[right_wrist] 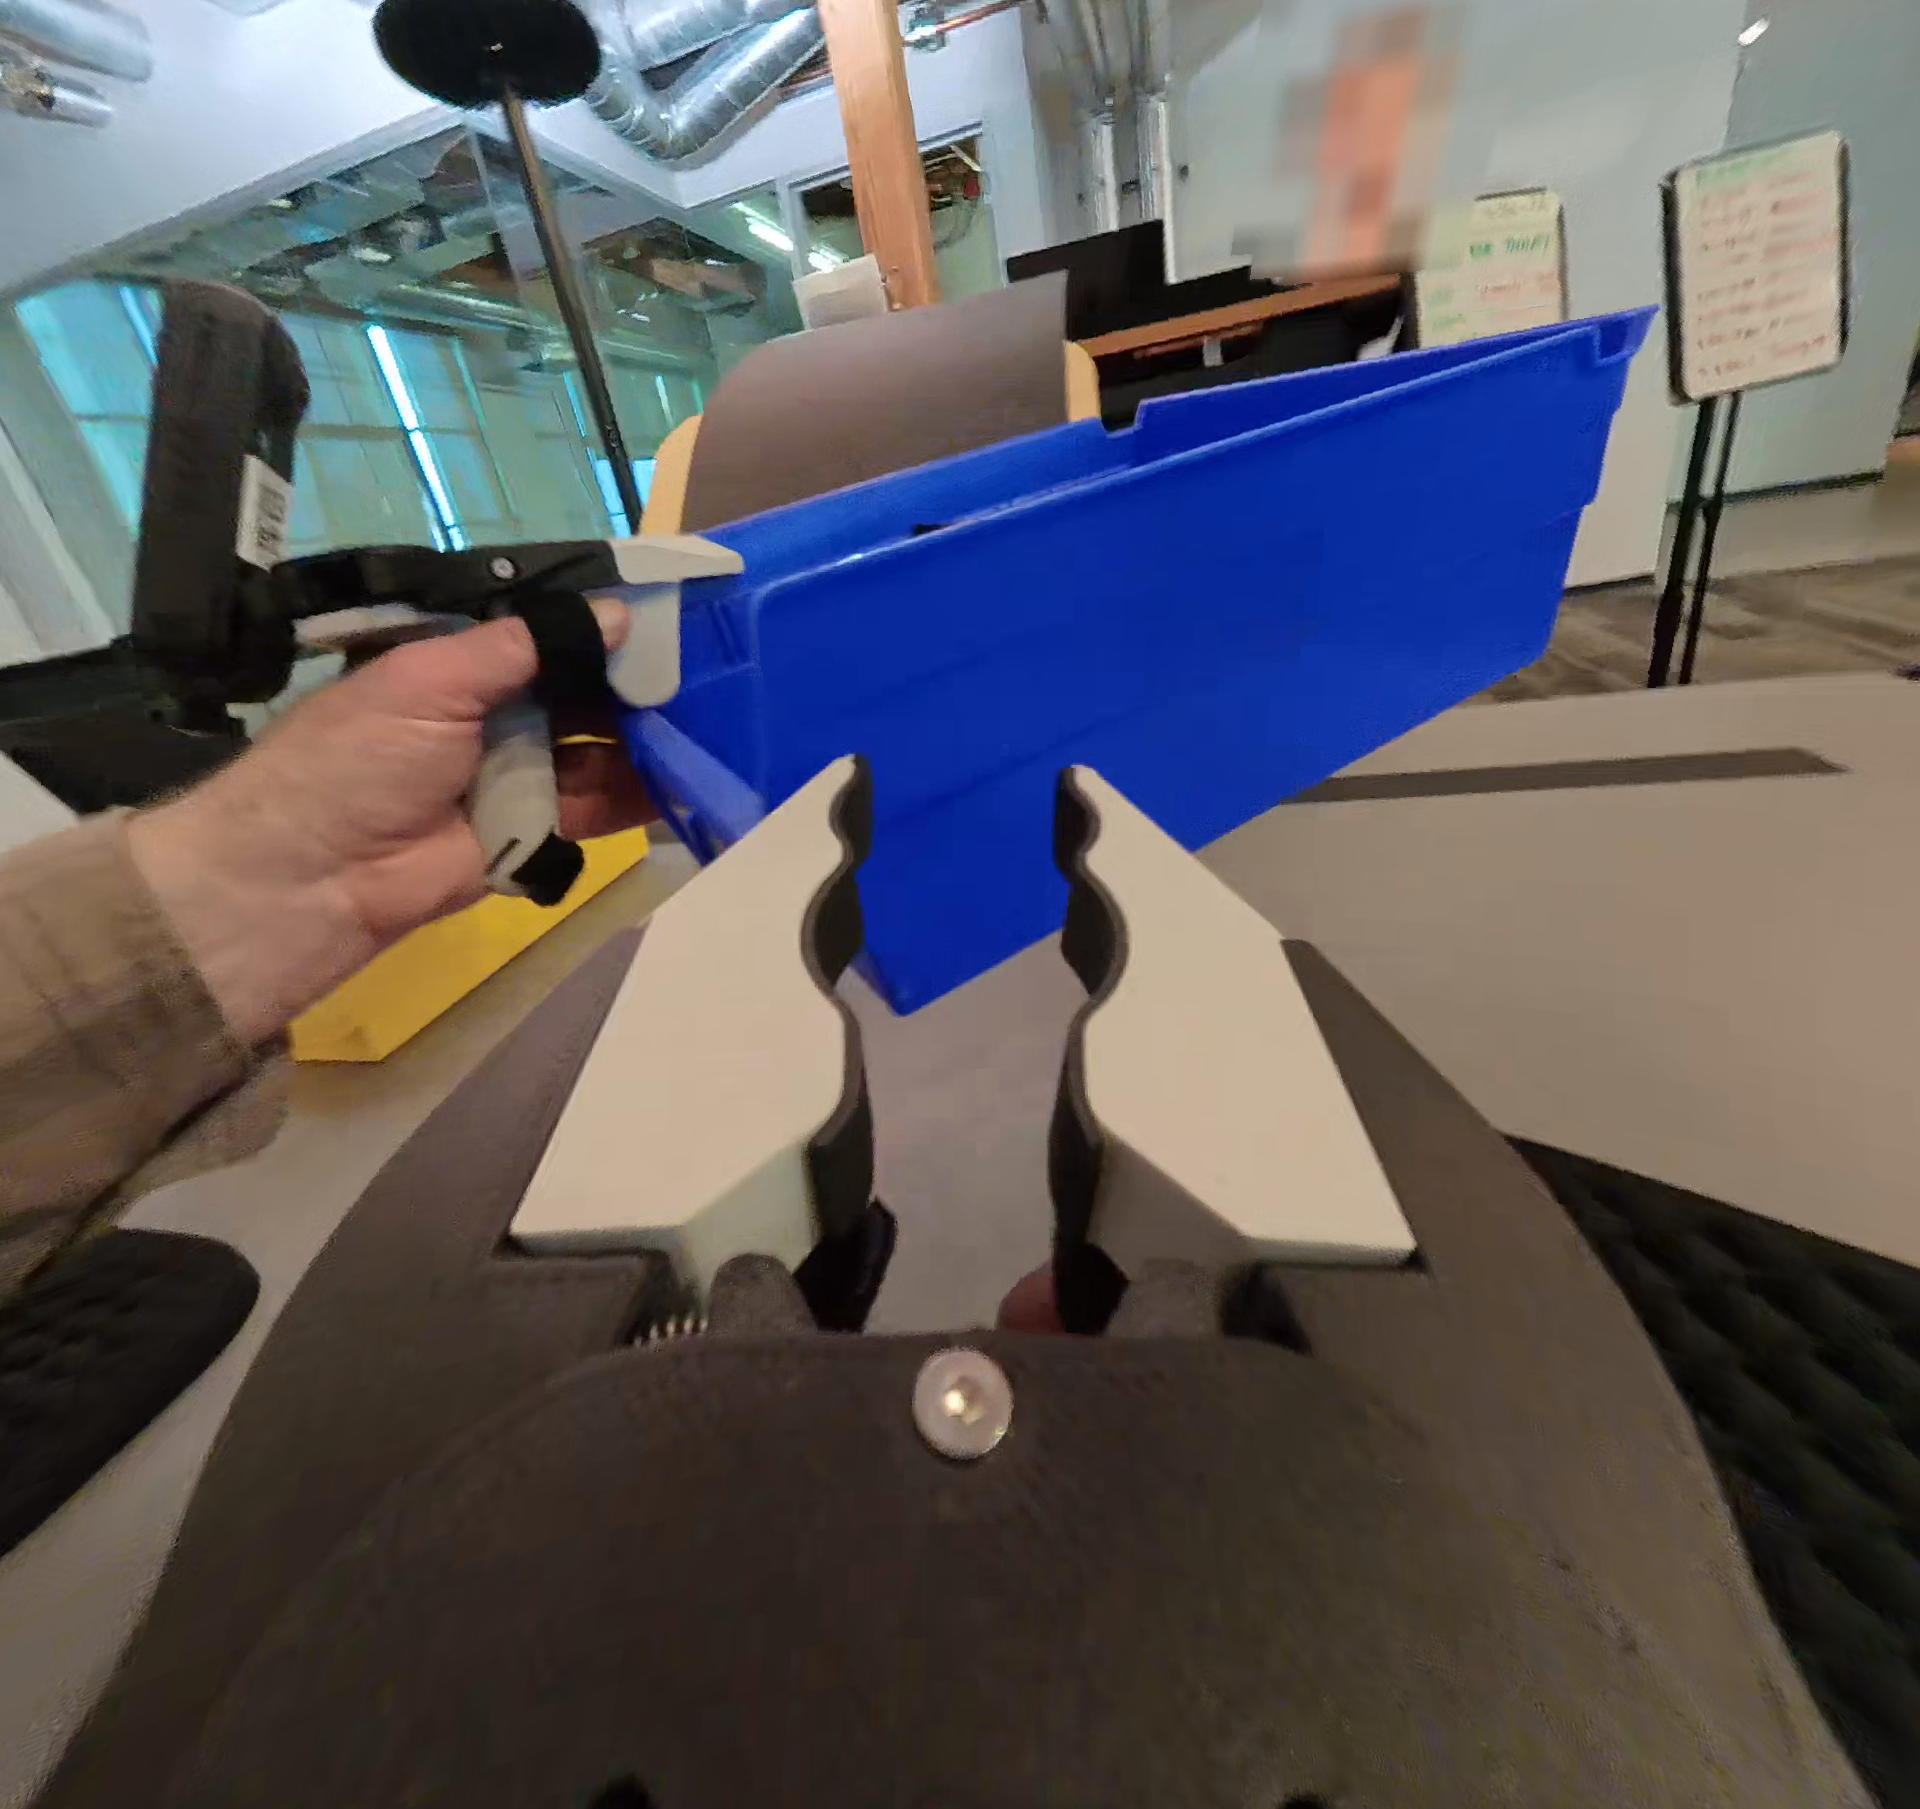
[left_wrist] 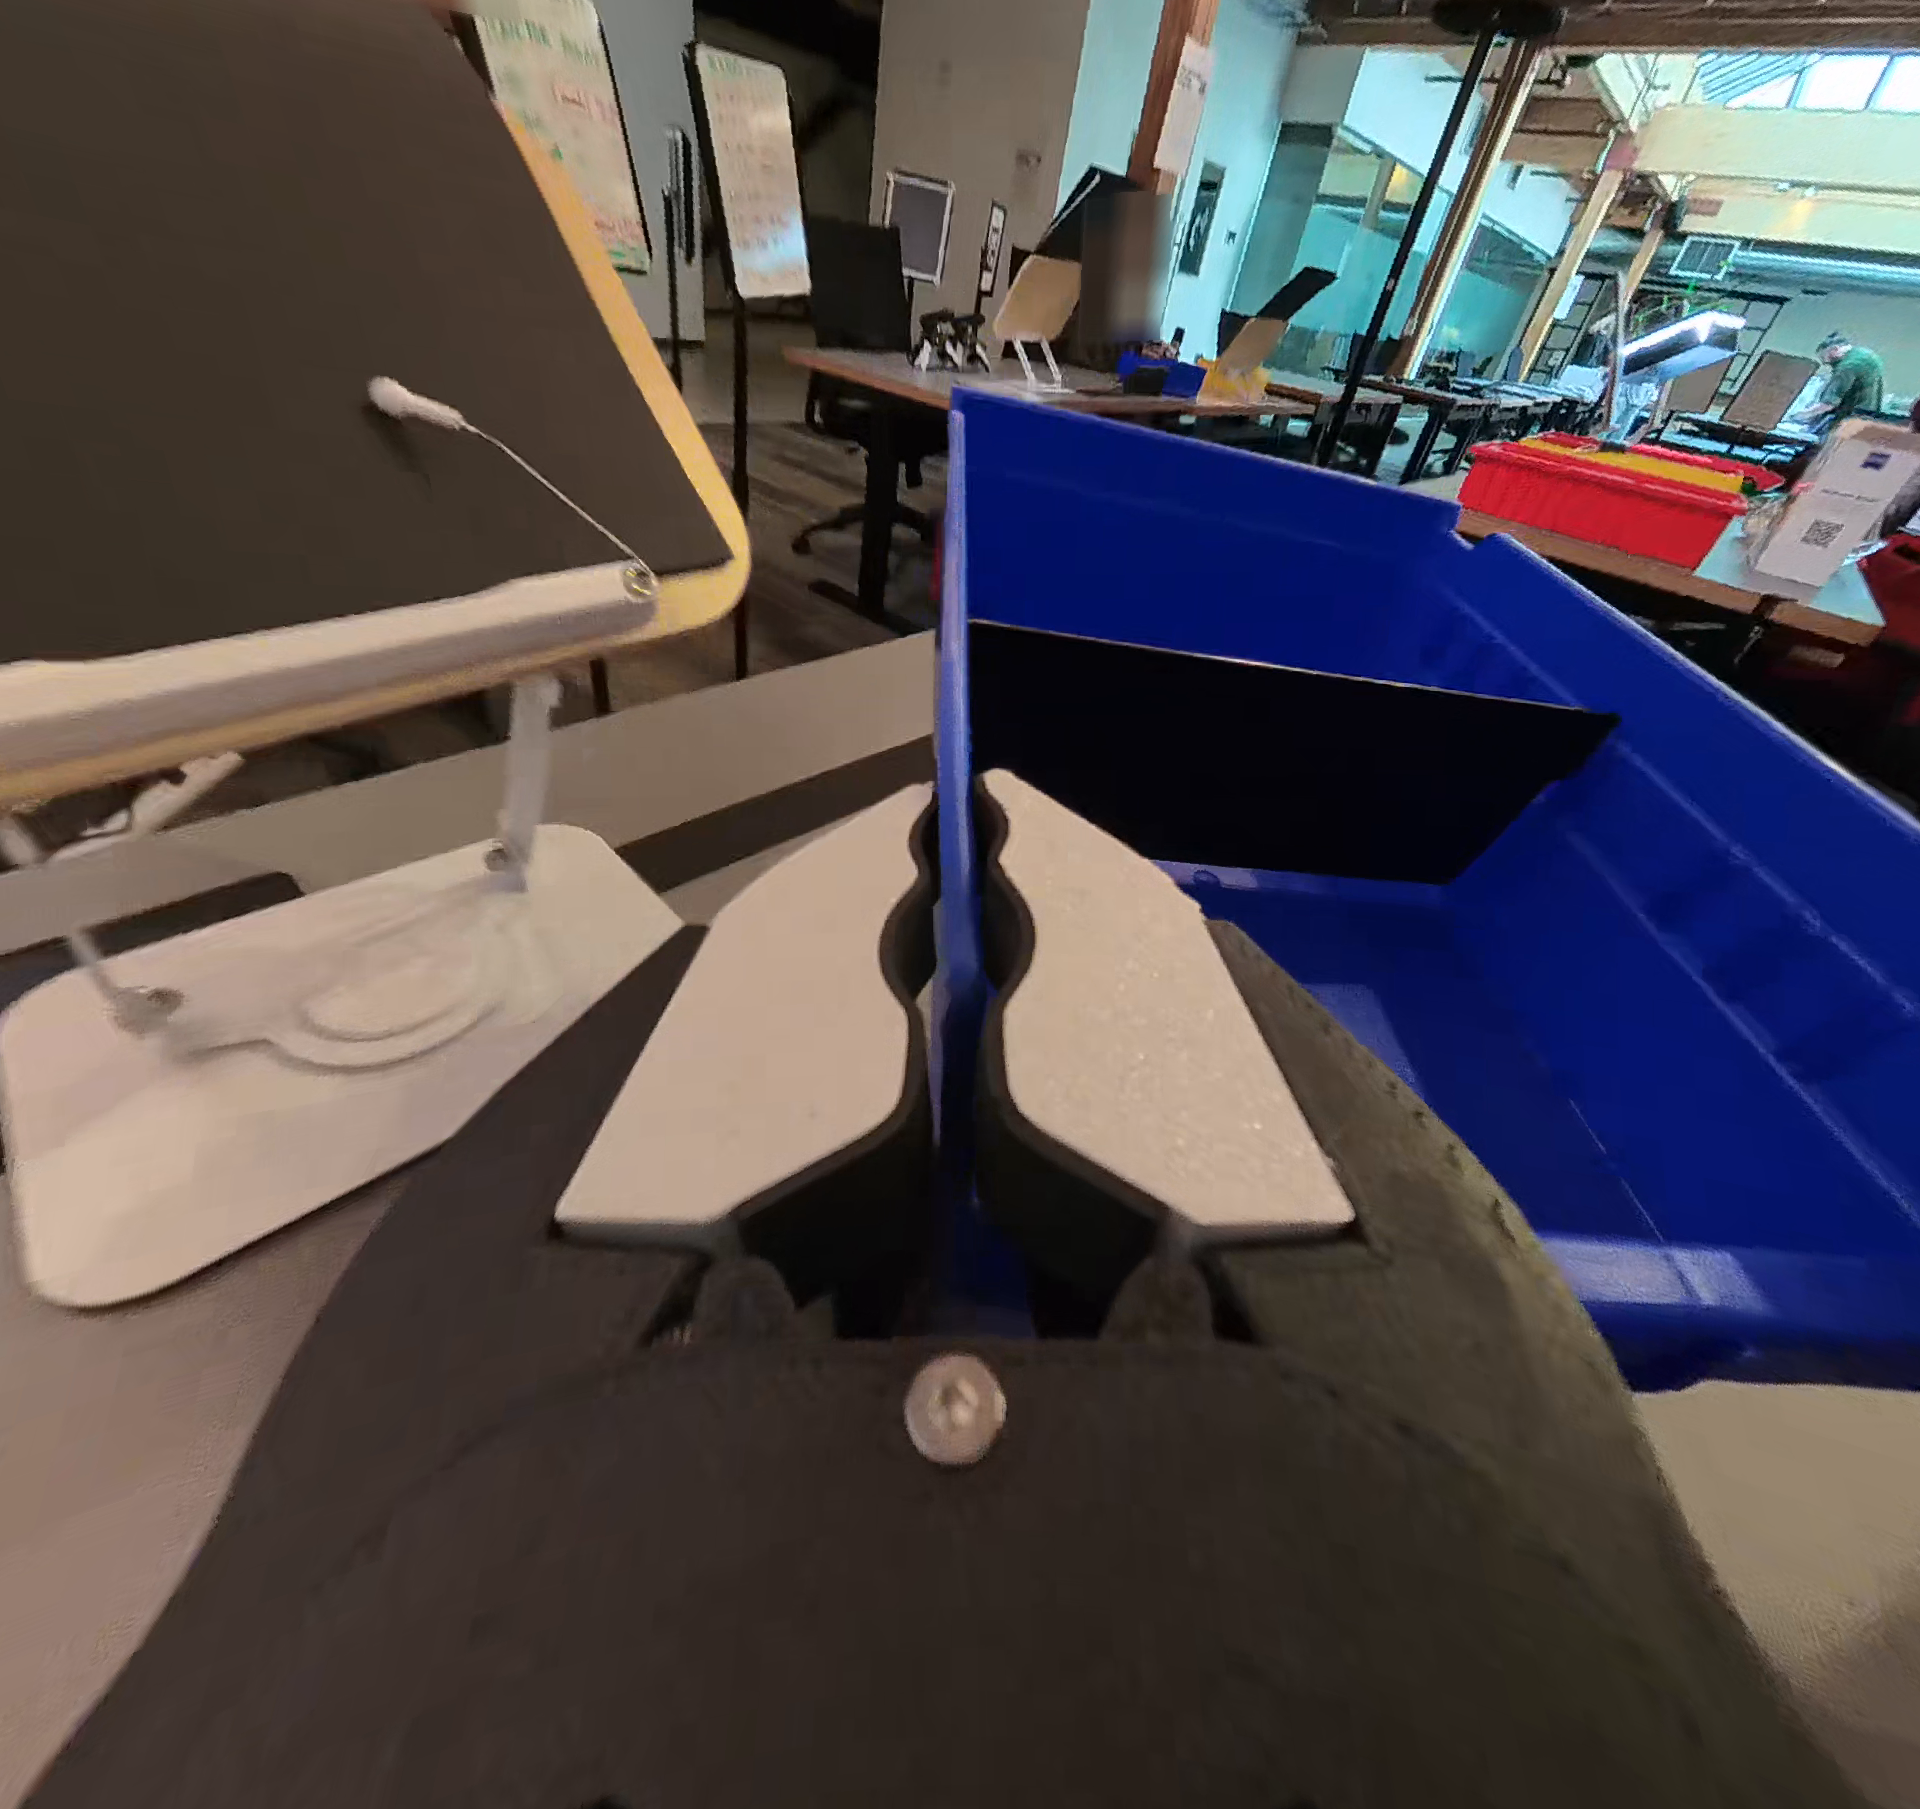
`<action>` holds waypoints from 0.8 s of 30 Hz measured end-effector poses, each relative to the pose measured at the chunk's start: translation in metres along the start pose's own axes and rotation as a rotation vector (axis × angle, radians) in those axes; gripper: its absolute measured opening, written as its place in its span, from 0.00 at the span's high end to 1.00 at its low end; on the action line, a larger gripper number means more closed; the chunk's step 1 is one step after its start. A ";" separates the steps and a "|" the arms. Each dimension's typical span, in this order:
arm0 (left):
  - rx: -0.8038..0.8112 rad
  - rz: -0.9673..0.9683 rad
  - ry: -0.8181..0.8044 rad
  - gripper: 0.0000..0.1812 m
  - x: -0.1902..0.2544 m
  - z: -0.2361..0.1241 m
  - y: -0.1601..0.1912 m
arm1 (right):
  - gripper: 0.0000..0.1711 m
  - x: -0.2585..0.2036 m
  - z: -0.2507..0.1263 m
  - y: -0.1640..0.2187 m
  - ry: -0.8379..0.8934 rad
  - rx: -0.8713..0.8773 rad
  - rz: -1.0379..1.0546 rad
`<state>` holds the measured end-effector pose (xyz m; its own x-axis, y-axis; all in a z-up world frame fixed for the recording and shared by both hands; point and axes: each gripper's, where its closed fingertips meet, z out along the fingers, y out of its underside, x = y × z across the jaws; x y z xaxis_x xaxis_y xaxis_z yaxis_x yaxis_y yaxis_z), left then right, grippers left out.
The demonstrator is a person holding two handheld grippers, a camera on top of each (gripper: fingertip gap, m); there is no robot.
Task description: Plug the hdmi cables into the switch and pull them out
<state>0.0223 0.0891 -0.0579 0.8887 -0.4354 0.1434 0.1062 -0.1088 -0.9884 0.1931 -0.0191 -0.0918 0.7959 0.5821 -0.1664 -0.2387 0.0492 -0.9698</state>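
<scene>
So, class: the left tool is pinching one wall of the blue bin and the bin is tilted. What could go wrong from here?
1. The left tool grips only the thin end wall of the blue bin, so the tilted bin could slip or swing.
2. The black divider inside sits loosely slanted and might slide out.
3. The right tool hangs open, supporting nothing; a dropped bin could hit the yellow bin beneath the person's hand.
</scene>
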 end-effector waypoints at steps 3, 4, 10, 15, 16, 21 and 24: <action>-0.020 -0.028 -0.011 0.99 0.003 0.035 0.022 | 0.84 0.022 -0.002 0.004 0.050 -0.017 0.050; -0.026 -0.051 -0.006 0.99 0.004 0.046 0.029 | 0.82 0.030 -0.003 0.005 0.065 -0.016 0.078; -0.070 -0.052 -0.066 0.99 0.013 0.108 0.065 | 0.70 0.040 -0.001 0.021 0.011 -0.087 0.251; -0.124 -0.070 -0.117 0.99 0.022 0.149 0.096 | 0.69 0.035 0.001 0.025 -0.041 -0.102 0.310; -0.134 -0.086 -0.125 0.99 0.022 0.155 0.101 | 0.69 0.034 0.002 0.026 -0.050 -0.108 0.315; -0.099 -0.114 -0.192 0.99 0.022 0.170 0.108 | 0.69 0.035 0.002 0.030 -0.065 -0.120 0.337; -0.083 -0.146 -0.227 0.98 0.029 0.172 0.114 | 0.69 0.036 0.003 0.031 -0.065 -0.123 0.344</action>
<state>0.1370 0.2176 -0.1754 0.9447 -0.1998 0.2599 0.2120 -0.2324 -0.9492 0.2131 0.0055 -0.1271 0.6430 0.5980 -0.4786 -0.4145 -0.2537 -0.8740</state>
